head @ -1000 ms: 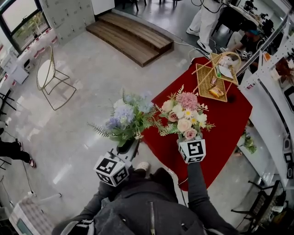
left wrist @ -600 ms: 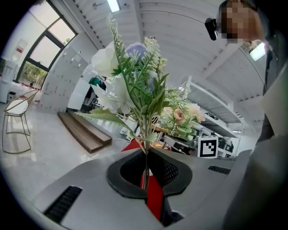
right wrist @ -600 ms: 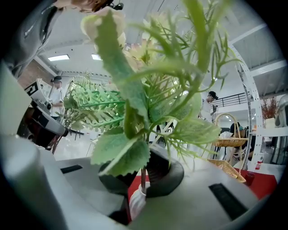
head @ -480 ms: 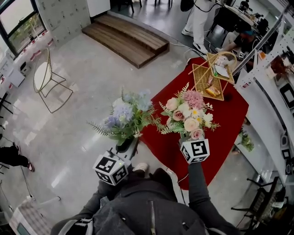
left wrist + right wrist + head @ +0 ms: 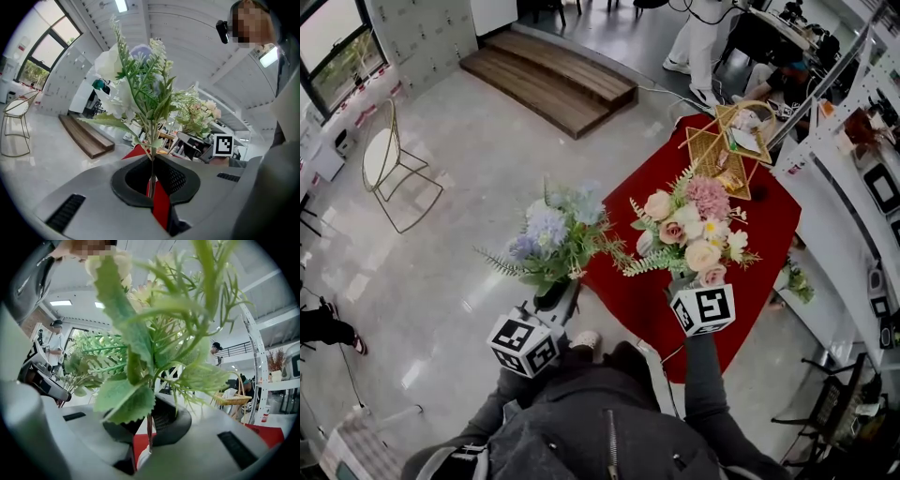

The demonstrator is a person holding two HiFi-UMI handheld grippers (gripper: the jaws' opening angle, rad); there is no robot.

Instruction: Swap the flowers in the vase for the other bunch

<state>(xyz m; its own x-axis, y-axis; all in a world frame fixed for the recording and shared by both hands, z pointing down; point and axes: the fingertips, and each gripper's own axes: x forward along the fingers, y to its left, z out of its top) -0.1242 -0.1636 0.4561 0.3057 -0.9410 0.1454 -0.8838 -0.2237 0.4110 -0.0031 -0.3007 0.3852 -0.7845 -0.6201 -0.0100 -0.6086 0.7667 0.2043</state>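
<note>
No word, number or brand can be read anywhere. The only signs are black-and-white square patterns on the left cube (image 5: 523, 343) and the right cube (image 5: 703, 309).

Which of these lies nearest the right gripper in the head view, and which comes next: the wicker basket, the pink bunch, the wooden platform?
1. pink bunch: clamped by its stem in the right gripper.
2. wicker basket: ahead, at the far end of the red cloth.
3. wooden platform: on the floor, far ahead and to the left.
</note>
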